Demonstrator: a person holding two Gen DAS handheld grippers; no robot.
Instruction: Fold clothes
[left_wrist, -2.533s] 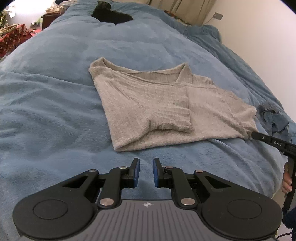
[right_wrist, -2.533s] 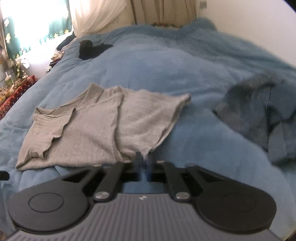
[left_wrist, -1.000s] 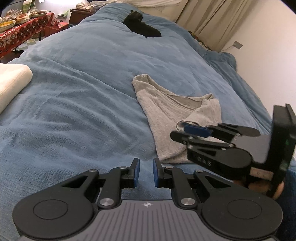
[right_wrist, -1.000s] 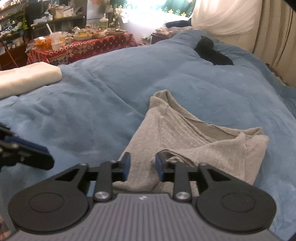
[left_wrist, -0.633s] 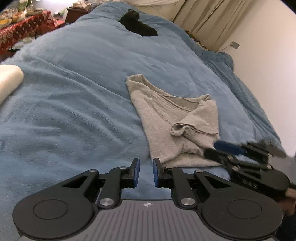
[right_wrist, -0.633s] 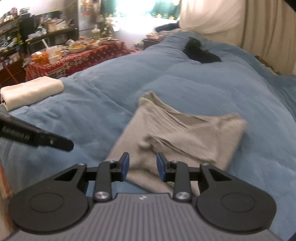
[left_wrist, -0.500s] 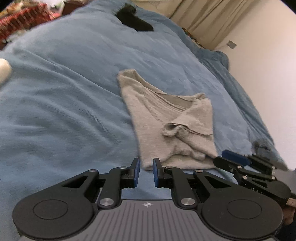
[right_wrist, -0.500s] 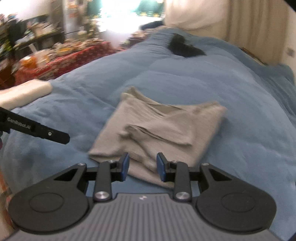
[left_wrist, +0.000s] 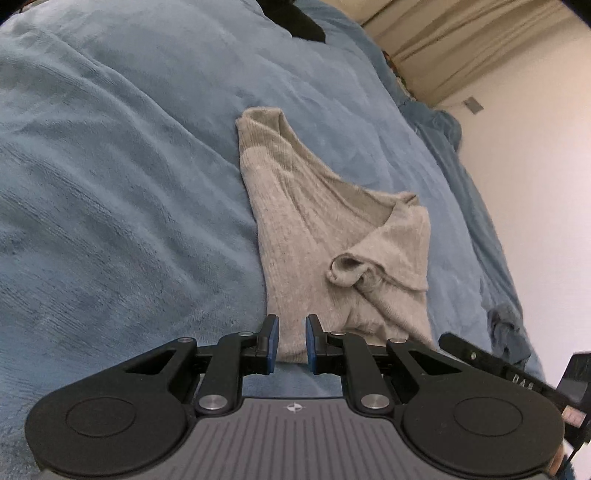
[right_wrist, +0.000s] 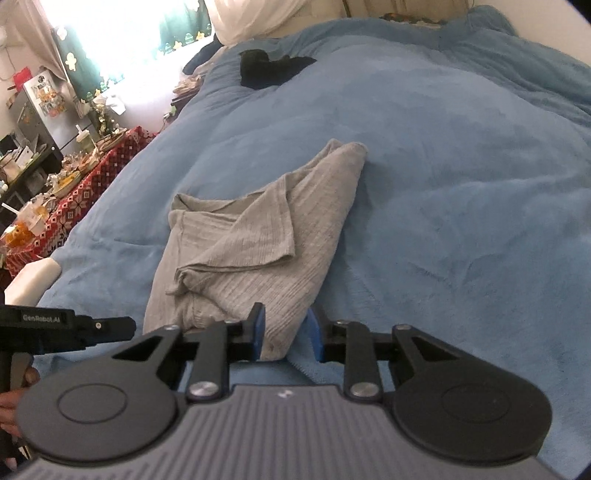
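Sweater is lying half-folded; right gripper is closing around its near hem, left gripper approaching, empty, narrowly parted.

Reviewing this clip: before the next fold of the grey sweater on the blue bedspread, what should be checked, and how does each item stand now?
1. Grey ribbed knit sweater lies on the blue plush bedspread, already folded narrow: ok.
2. Left gripper lined up with the near hem, nothing pinched between its narrowly parted blue pads: ok.
3. Right gripper has the hem corner between its jaws, which have just been closing; firm grip: cannot tell.
4. Top layers flat: not ok, the loose sleeve cuff is bunched.
5. Bedspread beyond the sweater free for folding; the black garment lies far off: ok.
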